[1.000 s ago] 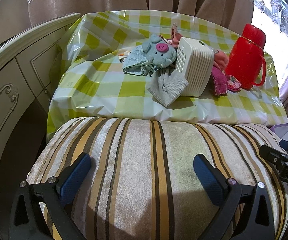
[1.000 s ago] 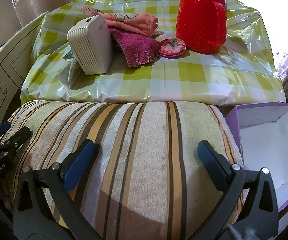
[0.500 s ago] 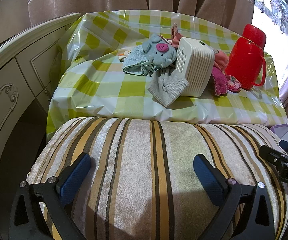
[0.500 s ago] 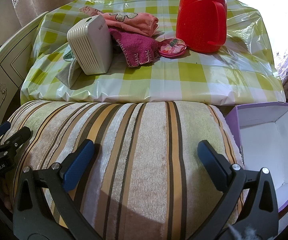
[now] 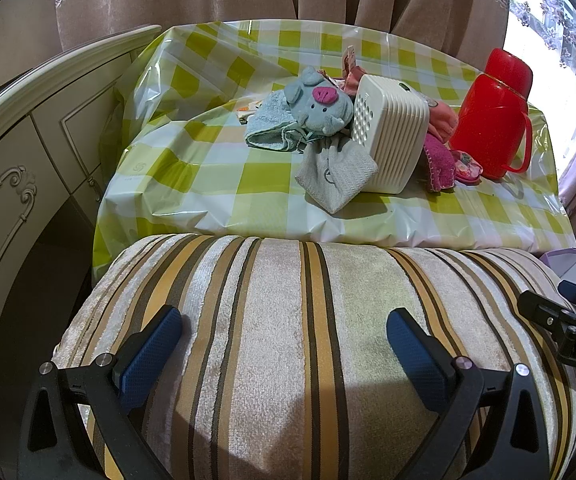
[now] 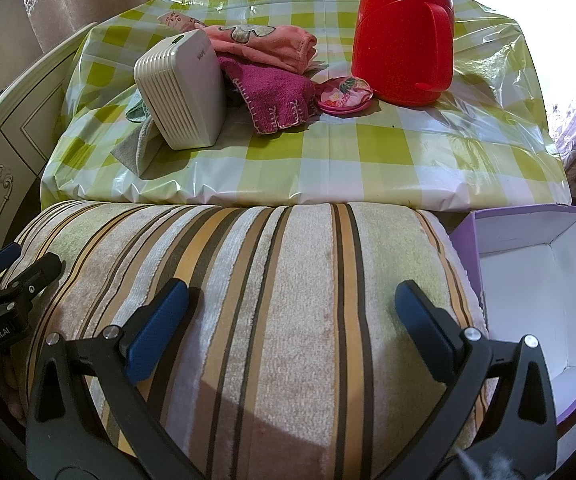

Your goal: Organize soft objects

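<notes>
Soft things lie on the checked table: a blue pig plush (image 5: pixel 319 106) on a light blue cloth (image 5: pixel 268 126), a grey cloth (image 5: pixel 335 178), a magenta knit cloth (image 6: pixel 276 96), a pink folded garment (image 6: pixel 264 46) and a small pink pouch (image 6: pixel 343 94). My left gripper (image 5: pixel 284 340) is open and empty above a striped cushion (image 5: pixel 307 340). My right gripper (image 6: pixel 293 312) is open and empty above the same cushion (image 6: pixel 268 300), to the left one's right.
A white ribbed box-shaped device (image 5: pixel 389 144) and a red thermos jug (image 6: pixel 403 36) stand among the cloths. An open purple box (image 6: pixel 543 284) with a white inside sits right of the cushion. A cream cabinet (image 5: pixel 28 160) is at left. Curtains hang behind.
</notes>
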Action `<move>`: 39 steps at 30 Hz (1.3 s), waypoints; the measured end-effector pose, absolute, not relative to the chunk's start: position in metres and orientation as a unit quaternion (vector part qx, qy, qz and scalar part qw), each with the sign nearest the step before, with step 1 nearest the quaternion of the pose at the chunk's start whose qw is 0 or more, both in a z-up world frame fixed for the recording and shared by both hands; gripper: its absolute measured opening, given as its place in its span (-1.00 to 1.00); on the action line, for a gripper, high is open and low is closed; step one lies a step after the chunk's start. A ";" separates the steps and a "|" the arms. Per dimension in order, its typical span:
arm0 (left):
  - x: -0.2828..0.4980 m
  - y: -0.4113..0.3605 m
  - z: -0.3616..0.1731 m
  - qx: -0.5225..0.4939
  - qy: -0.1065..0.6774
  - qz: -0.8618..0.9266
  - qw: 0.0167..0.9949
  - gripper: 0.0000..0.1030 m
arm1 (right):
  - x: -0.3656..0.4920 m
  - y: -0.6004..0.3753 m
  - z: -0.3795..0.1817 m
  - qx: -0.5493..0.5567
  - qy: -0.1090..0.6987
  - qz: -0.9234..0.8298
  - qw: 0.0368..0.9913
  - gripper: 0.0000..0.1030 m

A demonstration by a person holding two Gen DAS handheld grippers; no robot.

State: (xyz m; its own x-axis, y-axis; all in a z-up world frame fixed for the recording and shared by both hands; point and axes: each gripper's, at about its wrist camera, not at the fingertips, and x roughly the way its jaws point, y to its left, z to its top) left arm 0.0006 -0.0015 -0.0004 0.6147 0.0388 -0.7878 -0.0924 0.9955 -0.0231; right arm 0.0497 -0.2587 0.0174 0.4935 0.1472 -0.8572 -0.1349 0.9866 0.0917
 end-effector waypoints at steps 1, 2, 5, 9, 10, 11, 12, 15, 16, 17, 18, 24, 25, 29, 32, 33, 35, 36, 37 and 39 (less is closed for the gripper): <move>0.001 -0.002 0.000 -0.031 0.437 0.037 0.898 1.00 | 0.050 -0.258 0.017 0.006 0.497 0.082 0.864 1.00; 0.001 -0.001 0.000 -0.031 0.437 0.037 0.898 1.00 | 0.050 -0.259 0.017 0.006 0.496 0.082 0.864 1.00; 0.001 -0.001 0.000 -0.031 0.437 0.037 0.898 1.00 | 0.050 -0.259 0.017 0.006 0.496 0.082 0.864 1.00; 0.001 -0.001 0.000 -0.031 0.437 0.036 0.898 1.00 | 0.050 -0.259 0.018 0.007 0.496 0.082 0.864 1.00; 0.001 -0.001 0.000 -0.031 0.438 0.037 0.898 1.00 | 0.050 -0.259 0.018 0.007 0.496 0.082 0.864 1.00; 0.001 -0.001 0.000 -0.031 0.438 0.037 0.898 1.00 | 0.049 -0.259 0.017 0.007 0.496 0.082 0.865 1.00; 0.001 -0.001 0.000 -0.031 0.438 0.037 0.898 1.00 | 0.049 -0.259 0.017 0.007 0.496 0.082 0.865 1.00; 0.001 -0.002 0.000 -0.031 0.439 0.037 0.897 1.00 | 0.049 -0.259 0.017 0.007 0.495 0.082 0.865 1.00; 0.001 -0.002 0.000 -0.031 0.439 0.037 0.897 1.00 | 0.049 -0.259 0.017 0.007 0.495 0.082 0.865 1.00; 0.001 -0.002 0.000 -0.032 0.439 0.036 0.897 1.00 | 0.049 -0.259 0.017 0.007 0.495 0.082 0.865 1.00; 0.002 -0.001 0.001 -0.034 0.439 0.034 0.897 1.00 | 0.049 -0.259 0.017 0.008 0.494 0.082 0.865 1.00; 0.013 0.002 0.007 -0.057 0.439 0.000 0.896 0.69 | 0.052 -0.258 0.017 0.002 0.499 0.083 0.863 1.00; 0.016 0.002 0.007 -0.058 0.441 -0.004 0.895 0.65 | 0.053 -0.257 0.017 -0.001 0.501 0.084 0.862 1.00; 0.040 -0.002 0.007 -0.068 0.453 -0.034 0.888 0.60 | 0.058 -0.260 0.017 -0.003 0.512 0.101 0.853 1.00; 0.058 -0.001 0.007 -0.087 0.460 -0.053 0.882 0.60 | 0.066 -0.263 0.015 -0.003 0.529 0.116 0.840 1.00; 0.065 0.001 0.007 -0.099 0.462 -0.057 0.879 0.60 | 0.067 -0.263 0.015 -0.004 0.532 0.120 0.838 1.00; 0.079 0.008 0.008 -0.125 0.463 -0.062 0.876 0.60 | 0.071 -0.264 0.014 0.000 0.534 0.127 0.836 1.00; 0.086 0.012 0.010 -0.137 0.461 -0.063 0.874 0.60 | 0.072 -0.264 0.014 0.003 0.533 0.127 0.836 1.00; 0.093 0.015 0.011 -0.143 0.459 -0.061 0.875 0.59 | 0.075 -0.265 0.015 0.006 0.533 0.129 0.837 1.00; 0.105 0.022 0.015 -0.154 0.454 -0.058 0.876 0.48 | 0.080 -0.266 0.016 0.012 0.530 0.132 0.837 1.00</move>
State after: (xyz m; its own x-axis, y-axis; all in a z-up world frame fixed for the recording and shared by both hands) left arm 0.1053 0.0217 0.0145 0.5813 -0.2408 -0.7772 -0.0385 0.9460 -0.3219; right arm 0.0803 -0.2659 0.0157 0.4030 0.2333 -0.8849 -0.2078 0.9650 0.1598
